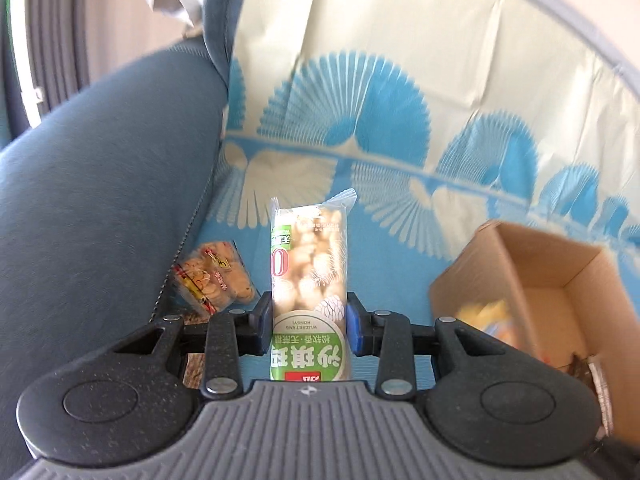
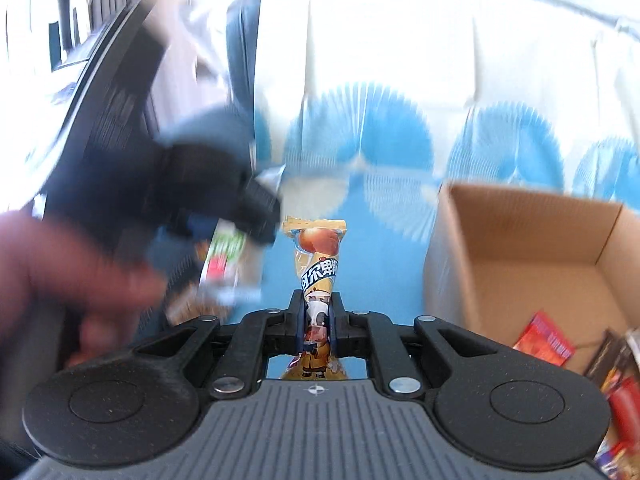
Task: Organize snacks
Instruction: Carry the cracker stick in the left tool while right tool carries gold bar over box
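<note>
My left gripper (image 1: 308,322) is shut on a green-and-white snack pack (image 1: 308,276) that stands up between its blue pads, lifted above the blue patterned mat (image 1: 384,272). A clear bag of biscuits (image 1: 214,276) lies on the mat to its left. My right gripper (image 2: 318,320) is shut on a thin yellow snack packet (image 2: 318,264), pinched at its middle. In the right wrist view the left gripper (image 2: 256,208) and a hand (image 2: 60,264) show blurred at left, with the green pack (image 2: 226,254) under them. A cardboard box (image 1: 560,276) (image 2: 532,256) stands open to the right.
The box holds several snack packets (image 2: 546,340) in red and other colours. A dark blue sofa cushion (image 1: 100,184) borders the mat on the left. The mat (image 2: 384,276) runs up the sofa back behind.
</note>
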Demonstrator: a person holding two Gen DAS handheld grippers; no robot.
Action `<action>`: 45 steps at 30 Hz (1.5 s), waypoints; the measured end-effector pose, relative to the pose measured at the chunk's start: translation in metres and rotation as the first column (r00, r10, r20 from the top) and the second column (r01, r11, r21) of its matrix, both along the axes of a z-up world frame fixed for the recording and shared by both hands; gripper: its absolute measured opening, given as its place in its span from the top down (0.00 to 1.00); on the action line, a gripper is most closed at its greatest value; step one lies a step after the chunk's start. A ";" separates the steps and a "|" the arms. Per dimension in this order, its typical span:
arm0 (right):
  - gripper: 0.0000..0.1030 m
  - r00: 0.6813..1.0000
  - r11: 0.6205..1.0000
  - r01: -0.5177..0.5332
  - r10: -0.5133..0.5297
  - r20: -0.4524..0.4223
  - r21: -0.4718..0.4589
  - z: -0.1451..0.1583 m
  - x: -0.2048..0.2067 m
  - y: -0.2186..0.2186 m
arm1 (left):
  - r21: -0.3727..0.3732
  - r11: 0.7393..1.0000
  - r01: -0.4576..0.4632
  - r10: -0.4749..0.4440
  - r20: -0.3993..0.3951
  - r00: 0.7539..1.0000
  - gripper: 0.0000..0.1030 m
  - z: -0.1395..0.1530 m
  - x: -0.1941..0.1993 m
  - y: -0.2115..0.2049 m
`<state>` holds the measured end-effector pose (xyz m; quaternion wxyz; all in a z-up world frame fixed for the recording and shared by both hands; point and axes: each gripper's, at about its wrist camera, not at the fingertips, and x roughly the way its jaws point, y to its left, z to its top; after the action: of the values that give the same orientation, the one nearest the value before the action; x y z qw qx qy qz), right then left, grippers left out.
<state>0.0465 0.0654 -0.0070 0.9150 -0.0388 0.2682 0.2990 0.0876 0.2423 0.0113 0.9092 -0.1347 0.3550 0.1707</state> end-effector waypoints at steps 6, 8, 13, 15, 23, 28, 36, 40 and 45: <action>0.89 0.995 0.997 0.013 -0.020 0.099 0.075 0.045 -0.023 -0.044 | -0.013 1.000 -0.024 0.025 0.098 0.995 0.62 0.020 -0.046 -0.024; 0.89 0.992 0.996 0.026 -0.036 0.118 0.088 0.055 -0.027 -0.064 | -0.021 1.000 -0.004 0.007 0.126 0.992 0.62 0.026 -0.063 -0.037; 0.89 0.983 0.989 0.098 -0.114 0.142 0.110 0.068 -0.022 -0.128 | 0.023 0.996 0.086 -0.089 0.257 0.962 0.62 0.046 -0.094 -0.078; 0.89 0.977 0.984 0.133 -0.149 0.152 0.115 0.066 -0.014 -0.155 | 0.052 0.991 0.120 -0.130 0.282 0.950 0.62 0.050 -0.099 -0.094; 0.89 0.937 0.941 0.279 -0.311 0.160 0.194 0.055 -0.011 -0.230 | 0.091 0.982 0.168 -0.188 0.300 0.935 0.62 0.048 -0.101 -0.136; 0.89 0.919 0.947 0.289 -0.315 0.235 0.139 0.054 -0.016 -0.245 | 0.092 0.977 0.194 -0.213 0.298 0.930 0.62 0.042 -0.089 -0.146; 0.89 0.889 0.931 0.352 -0.365 0.275 0.098 0.052 -0.009 -0.274 | 0.055 0.971 0.232 -0.237 0.325 0.915 0.62 0.037 -0.071 -0.160; 0.89 0.886 0.924 0.371 -0.382 0.264 0.093 0.049 -0.003 -0.279 | 0.063 0.963 0.261 -0.266 0.357 0.895 0.61 0.037 -0.062 -0.170; 0.89 0.892 0.927 0.364 -0.375 0.251 0.091 0.046 0.001 -0.275 | 0.087 0.950 0.300 -0.309 0.395 0.865 0.61 0.038 -0.058 -0.185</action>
<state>0.0475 -0.2101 0.0389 0.9831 -0.0076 0.1401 0.1172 0.0295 0.0575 0.0493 0.9797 -0.0992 0.1744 -0.0023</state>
